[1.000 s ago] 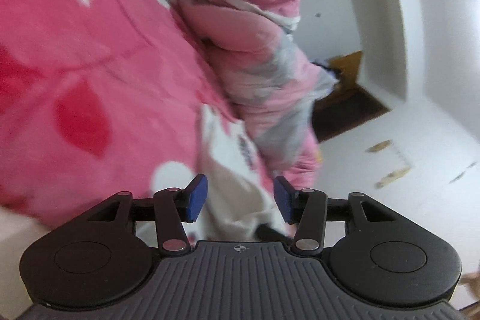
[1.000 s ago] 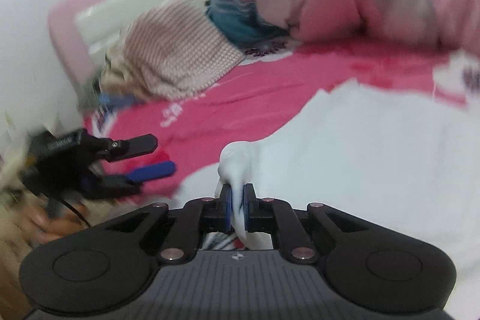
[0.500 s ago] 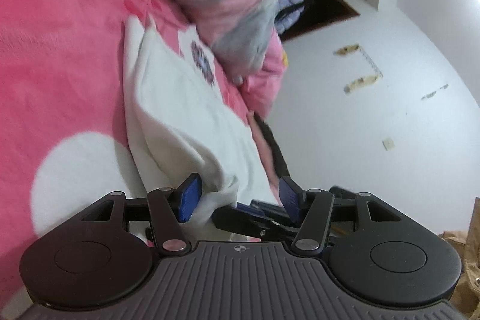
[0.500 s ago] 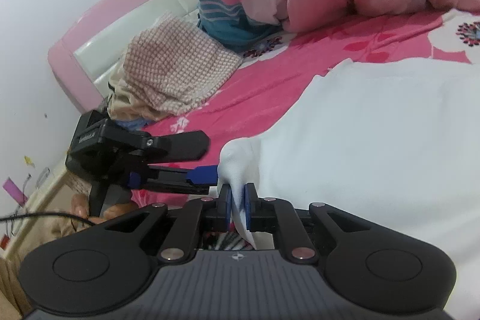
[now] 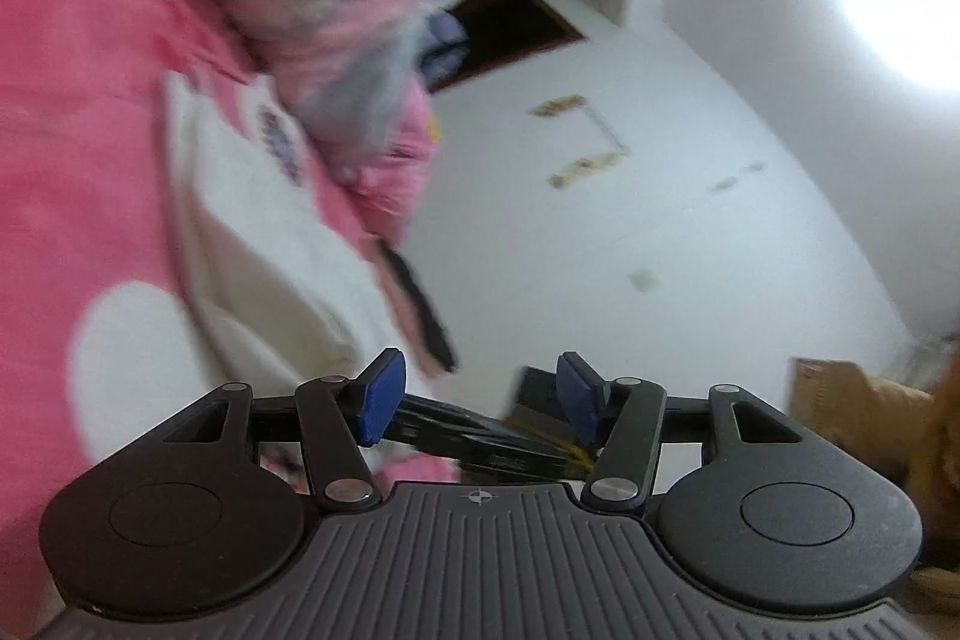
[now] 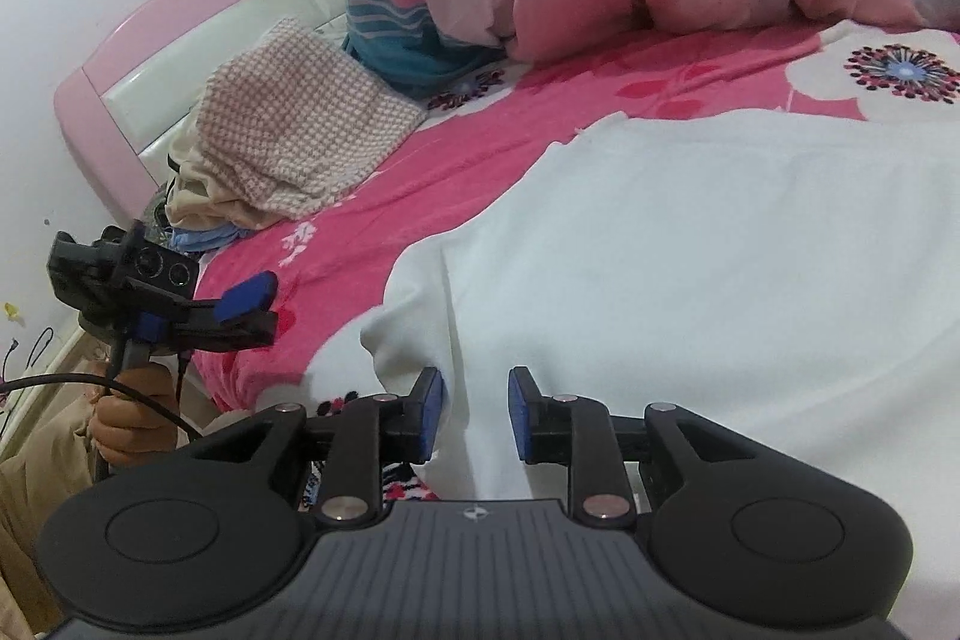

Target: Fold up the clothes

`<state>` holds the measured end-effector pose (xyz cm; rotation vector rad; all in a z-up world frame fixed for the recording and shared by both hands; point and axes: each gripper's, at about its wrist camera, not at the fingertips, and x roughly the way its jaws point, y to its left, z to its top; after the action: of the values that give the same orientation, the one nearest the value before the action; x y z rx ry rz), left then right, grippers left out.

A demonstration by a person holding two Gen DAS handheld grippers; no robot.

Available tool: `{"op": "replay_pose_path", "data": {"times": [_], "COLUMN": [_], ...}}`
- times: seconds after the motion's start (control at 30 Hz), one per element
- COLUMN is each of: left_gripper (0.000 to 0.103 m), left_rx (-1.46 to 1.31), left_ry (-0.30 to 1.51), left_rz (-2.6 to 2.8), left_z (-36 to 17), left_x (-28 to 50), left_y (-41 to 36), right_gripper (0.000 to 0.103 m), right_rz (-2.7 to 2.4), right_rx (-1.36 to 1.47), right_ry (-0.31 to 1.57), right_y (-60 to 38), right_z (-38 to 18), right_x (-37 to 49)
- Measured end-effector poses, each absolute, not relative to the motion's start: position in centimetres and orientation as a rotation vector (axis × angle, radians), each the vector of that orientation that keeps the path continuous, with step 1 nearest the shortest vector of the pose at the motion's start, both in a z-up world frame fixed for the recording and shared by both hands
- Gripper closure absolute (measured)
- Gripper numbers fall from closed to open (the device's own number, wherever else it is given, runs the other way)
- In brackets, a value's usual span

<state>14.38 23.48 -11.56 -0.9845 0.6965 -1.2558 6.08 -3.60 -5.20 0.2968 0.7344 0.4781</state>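
Right wrist view: white garment (image 6: 690, 250) lies smooth and flat on the pink bedsheet (image 6: 420, 172); right gripper (image 6: 475, 415) jaws have just been opening, corner loose between them. Left gripper (image 6: 252, 307) open, empty.

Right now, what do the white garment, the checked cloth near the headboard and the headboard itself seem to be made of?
White garment: soft matte fabric, probably cotton knit; it drapes in shallow folds without shine.
Checked cloth: woven or textured textile, matte, with a fine pink and white check.
Headboard: glossy pink frame around a cream padded panel, perhaps faux leather; it reflects light.
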Motion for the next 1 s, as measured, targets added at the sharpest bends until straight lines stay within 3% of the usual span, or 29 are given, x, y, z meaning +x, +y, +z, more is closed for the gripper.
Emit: {"op": "replay_pose_path", "data": {"times": [0.2, 0.53, 0.77, 1.0], "left_gripper": [0.047, 0.047, 0.047, 0.047], "left_rx": [-1.020, -0.888, -0.777, -0.590], "left_ry": [0.794, 0.798, 0.686, 0.634], "left_rz": [-1.090, -1.064, -1.051, -1.030], "left_z": [-13.7, -11.9, -9.7, -8.3], "left_x": [15.3, 14.4, 12.1, 10.8], "left_y": [23.8, 21.9, 20.3, 17.5], "right_gripper": [0.077, 0.077, 0.077, 0.077], "right_rz": [0.471, 0.470, 0.500, 0.531], "right_rx": [0.286, 0.318, 0.363, 0.484], "right_ry": [0.720, 0.673, 0.711, 0.862], "right_y": [-3.5, -4.0, -3.9, -3.4], "right_z": [-4.8, -3.3, -2.3, -2.7], "right_x": [6.1, 6.6, 9.0, 12.5]}}
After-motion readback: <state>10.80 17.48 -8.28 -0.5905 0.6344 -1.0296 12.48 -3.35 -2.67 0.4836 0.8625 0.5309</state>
